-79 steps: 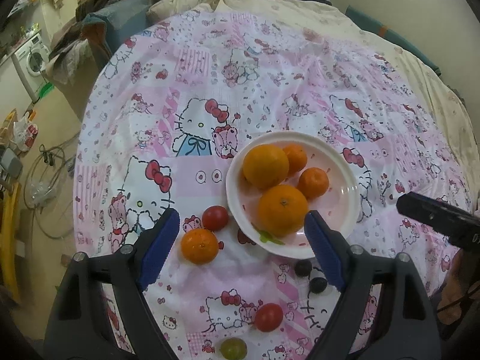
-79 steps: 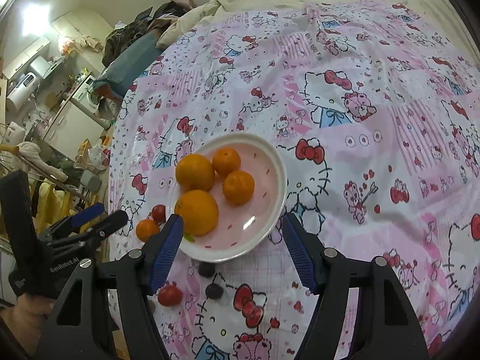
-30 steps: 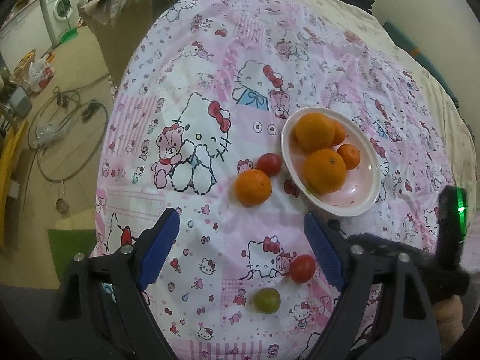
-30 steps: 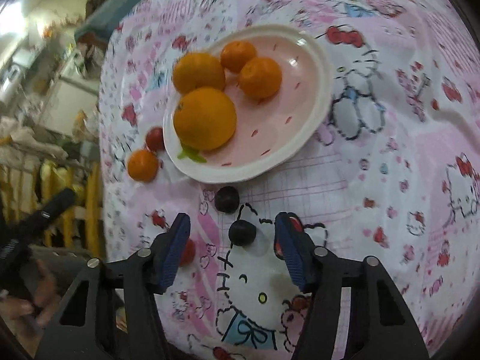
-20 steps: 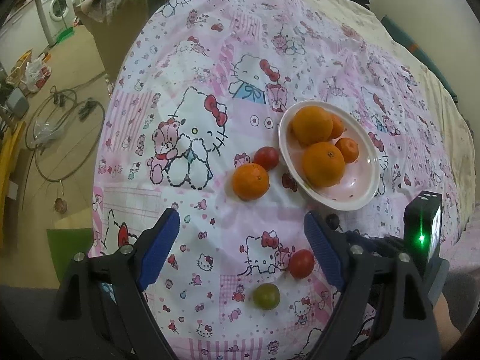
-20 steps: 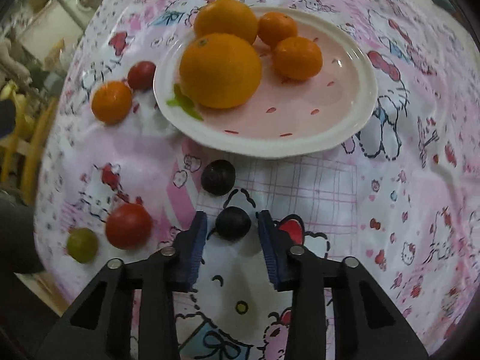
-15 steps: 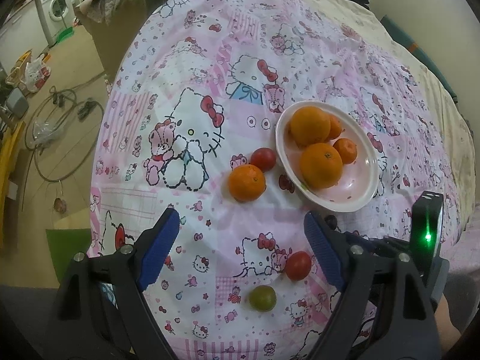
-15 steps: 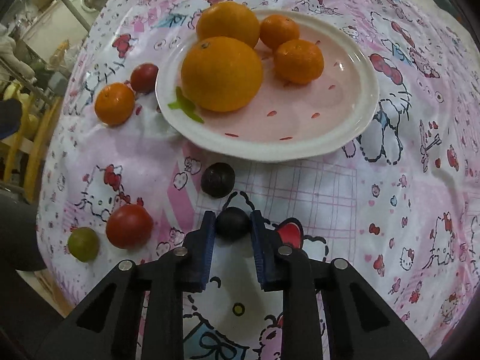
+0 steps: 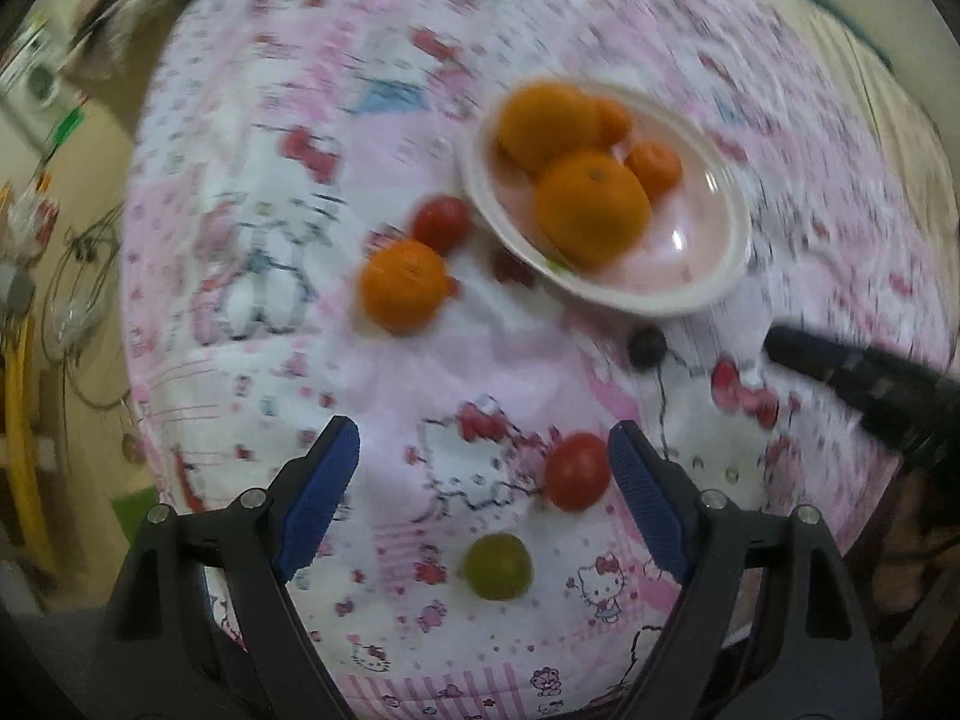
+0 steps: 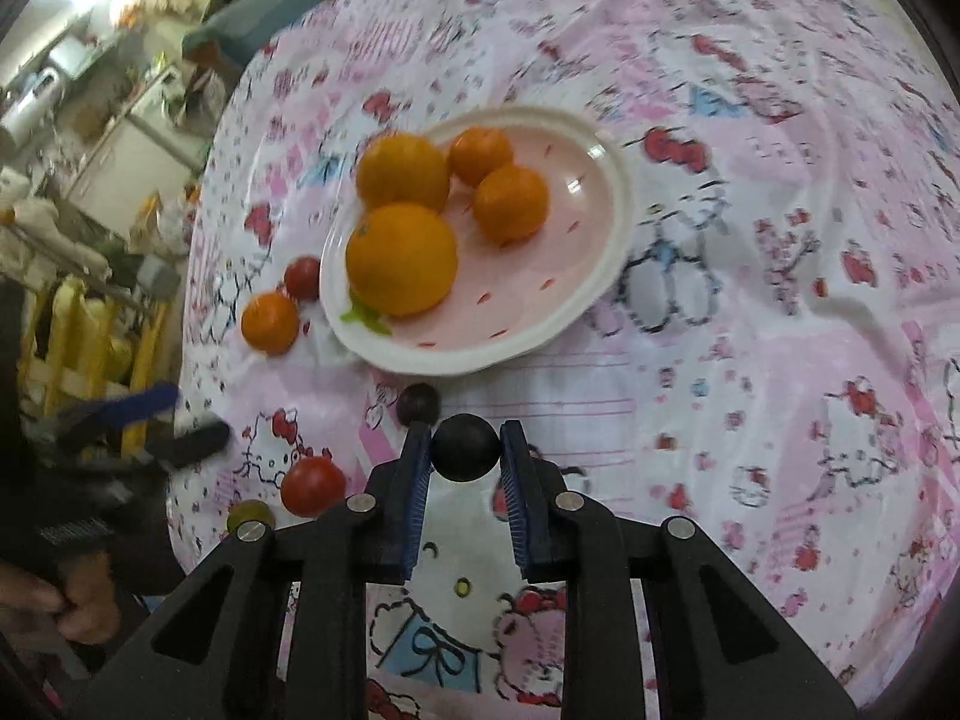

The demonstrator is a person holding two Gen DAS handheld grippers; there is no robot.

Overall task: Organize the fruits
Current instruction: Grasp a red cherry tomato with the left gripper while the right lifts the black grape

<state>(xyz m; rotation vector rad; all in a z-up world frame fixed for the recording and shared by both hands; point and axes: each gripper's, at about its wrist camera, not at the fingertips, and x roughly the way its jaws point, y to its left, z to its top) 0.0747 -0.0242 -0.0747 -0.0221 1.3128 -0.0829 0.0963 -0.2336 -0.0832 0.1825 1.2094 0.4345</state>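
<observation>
My right gripper [image 10: 465, 433] is shut on a small dark grape [image 10: 466, 451], held just above the cloth in front of the white and pink plate [image 10: 600, 294]. The plate [image 9: 690, 300] carries two big oranges and two mandarins. A second dark grape [image 10: 417, 403] lies by the plate's near rim. My left gripper [image 9: 480, 450] hangs open over a red tomato [image 9: 577, 471] and a green fruit [image 9: 498, 566], touching neither. A loose mandarin [image 9: 405, 286] and another red tomato [image 9: 442, 223] lie left of the plate.
Everything rests on a pink cartoon-cat cloth [image 9: 252, 228] over a round table whose edge drops to the floor on the left. The right gripper's black body [image 9: 864, 372] reaches in from the right of the left wrist view. A hand [image 10: 72, 594] holds the left gripper.
The right gripper's jaws closed on the dark grape and lifted it off the cloth. The left gripper sank and came closer to the red tomato and green fruit, staying open.
</observation>
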